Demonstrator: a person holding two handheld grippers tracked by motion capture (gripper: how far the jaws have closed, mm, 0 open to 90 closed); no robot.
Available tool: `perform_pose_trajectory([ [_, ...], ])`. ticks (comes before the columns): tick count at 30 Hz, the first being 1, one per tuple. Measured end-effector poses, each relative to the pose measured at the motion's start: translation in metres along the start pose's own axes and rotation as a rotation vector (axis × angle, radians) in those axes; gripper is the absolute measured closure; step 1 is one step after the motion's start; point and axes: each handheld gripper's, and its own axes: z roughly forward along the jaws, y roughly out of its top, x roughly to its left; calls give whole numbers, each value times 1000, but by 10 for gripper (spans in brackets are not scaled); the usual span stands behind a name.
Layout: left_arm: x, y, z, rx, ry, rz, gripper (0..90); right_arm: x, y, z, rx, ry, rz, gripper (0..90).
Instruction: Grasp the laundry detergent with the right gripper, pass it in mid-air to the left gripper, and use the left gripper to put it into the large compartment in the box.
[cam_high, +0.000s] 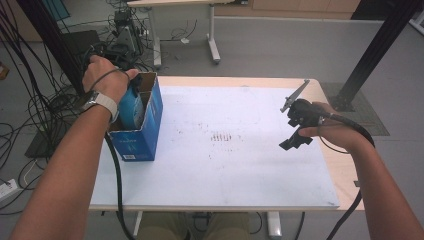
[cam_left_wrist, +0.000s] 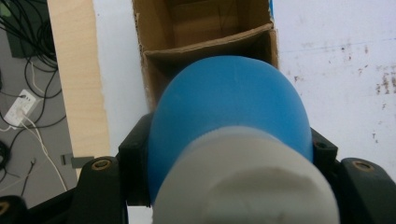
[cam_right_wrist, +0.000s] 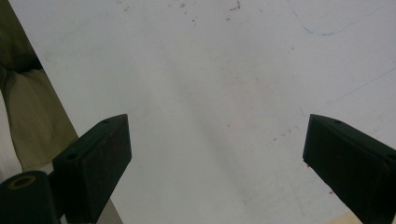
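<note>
Clamped between the left gripper's (cam_left_wrist: 229, 154) black jaws, a blue white-capped plastic bottle (cam_left_wrist: 229, 116) hangs above the open cardboard box (cam_left_wrist: 205, 42); right gripper (cam_right_wrist: 217, 154) gapes empty.

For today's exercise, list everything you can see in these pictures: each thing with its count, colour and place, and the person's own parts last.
Box: one, blue outside, brown card inside with dividers, open-topped, at the table's left edge.
Bottle: one, blue with a white cap, gripped over the box's compartment.
Table: one, white top with pale wood edge.
Cables: many, black, on the grey floor at left.
Second table's legs: white, behind.
Watch: one, pale strap, on the left wrist.
Left tongs: black, shut on the bottle.
Right tongs: black, open, over the bare tabletop at right.
</note>
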Motion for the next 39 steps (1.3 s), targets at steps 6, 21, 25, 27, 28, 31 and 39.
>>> perform_pose_trajectory([
  [6, 0, -1, 8, 3, -1, 3, 376, 0, 0, 0, 0, 1, 3, 78],
  [21, -2, -3, 21, 1, -10, 14, 377, 0, 0, 2, 0, 4, 2, 78],
  [25, -3, -3, 22, -4, -4, 17, 376, 0, -1, 1, -1, 3, 7, 78],
  [27, -4, -4, 23, -4, -5, 17, 377, 0, -1, 1, -3, 4, 7, 78],
  [28, -4, -4, 24, -6, -5, 18, 376, 0, -2, 1, -1, 4, 9, 78],
  [31, -4, -5, 26, -5, -7, 19, 376, 0, -2, 1, -1, 4, 8, 78],
  [39, -3, -6, 32, -8, -4, 21, 376, 0, -4, 2, -1, 4, 13, 78],
])
